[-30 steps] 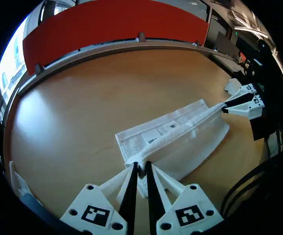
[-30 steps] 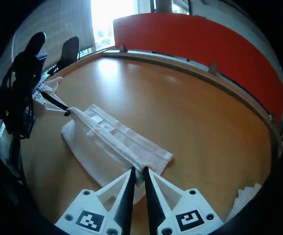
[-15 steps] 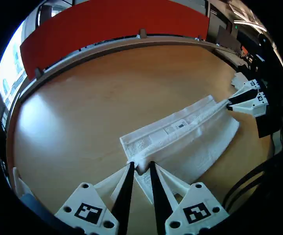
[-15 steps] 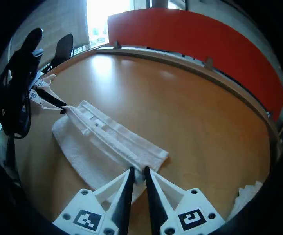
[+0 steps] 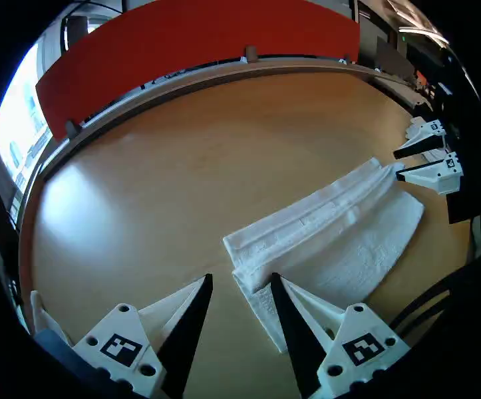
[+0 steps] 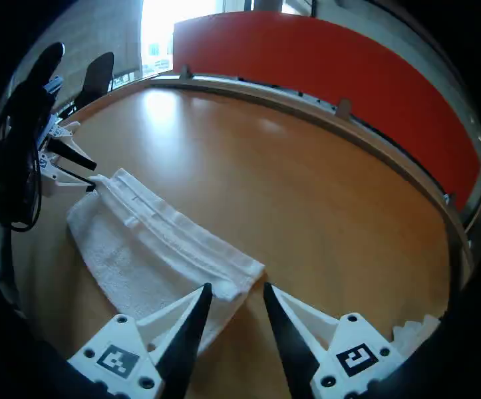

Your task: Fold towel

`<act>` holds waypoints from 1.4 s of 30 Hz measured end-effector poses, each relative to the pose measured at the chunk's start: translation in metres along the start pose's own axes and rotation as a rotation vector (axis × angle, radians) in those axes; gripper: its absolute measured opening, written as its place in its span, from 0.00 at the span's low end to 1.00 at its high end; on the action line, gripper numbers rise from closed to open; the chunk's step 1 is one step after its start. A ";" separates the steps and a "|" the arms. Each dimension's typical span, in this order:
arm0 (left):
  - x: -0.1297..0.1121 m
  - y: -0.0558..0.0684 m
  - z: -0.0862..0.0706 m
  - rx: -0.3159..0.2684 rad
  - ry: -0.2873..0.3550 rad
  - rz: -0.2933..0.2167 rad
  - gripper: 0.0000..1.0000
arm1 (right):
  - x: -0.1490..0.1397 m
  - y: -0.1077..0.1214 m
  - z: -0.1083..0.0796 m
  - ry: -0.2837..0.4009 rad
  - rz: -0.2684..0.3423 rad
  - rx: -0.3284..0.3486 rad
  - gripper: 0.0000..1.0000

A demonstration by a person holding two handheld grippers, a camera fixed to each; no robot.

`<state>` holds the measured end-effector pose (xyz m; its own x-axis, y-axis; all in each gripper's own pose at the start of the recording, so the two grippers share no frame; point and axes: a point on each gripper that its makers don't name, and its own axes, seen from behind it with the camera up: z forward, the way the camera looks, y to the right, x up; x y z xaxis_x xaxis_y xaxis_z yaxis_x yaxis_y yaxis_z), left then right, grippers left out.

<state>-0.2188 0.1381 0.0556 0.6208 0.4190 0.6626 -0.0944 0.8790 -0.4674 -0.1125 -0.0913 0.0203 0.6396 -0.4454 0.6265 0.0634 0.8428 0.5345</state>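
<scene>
The left gripper (image 5: 239,278) is held low over the wooden table (image 5: 173,166), pointing along the length of the white terry towel (image 5: 333,233). Its two white fingers with black inner faces are spread wide apart. The near short end of the towel lies between and just ahead of the fingertips, and neither finger presses on it. In the right gripper view this gripper shows at the left edge (image 6: 92,175), level with the table, its fingers parted at the towel's far end; a dark shape and a cable sit behind it, too dim to make out.

The right gripper (image 6: 236,287) faces the opposite short end in the same low, forward-pointing pose. Its fingers are also spread, with the towel's folded end just ahead of the gap and nothing clamped. In the left gripper view it appears at the right (image 5: 400,165), fingers apart, tips just beside the towel's end.

Each finger base carries a square black-and-white coded marker (image 5: 122,346); these hold patterns, not lettering.

The towel lies flat on the table, folded lengthwise: a narrower doubled band runs along the side nearer the red partition (image 5: 193,40), over a wider single layer. A dark chair (image 6: 97,76) stands beyond the table's edge by the window.
</scene>
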 end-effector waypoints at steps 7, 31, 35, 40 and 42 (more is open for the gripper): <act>0.005 -0.008 0.002 0.018 0.009 -0.014 0.67 | 0.003 0.005 0.001 0.002 0.000 -0.014 0.63; 0.012 -0.020 -0.007 0.044 0.030 -0.030 0.93 | 0.015 0.010 -0.007 0.035 0.010 -0.035 0.86; 0.009 -0.019 -0.010 0.045 0.028 -0.037 0.93 | 0.014 0.003 -0.012 0.038 0.014 -0.029 0.86; 0.002 -0.014 -0.017 0.039 0.029 -0.048 0.93 | 0.009 -0.006 -0.020 0.040 0.017 -0.019 0.86; -0.001 -0.012 -0.021 0.036 0.029 -0.054 0.93 | 0.007 -0.009 -0.023 0.040 0.016 -0.017 0.86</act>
<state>-0.2024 0.1226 0.0482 0.6480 0.3648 0.6686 -0.0881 0.9079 -0.4099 -0.0907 -0.0952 0.0065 0.6706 -0.4196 0.6117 0.0655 0.8549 0.5147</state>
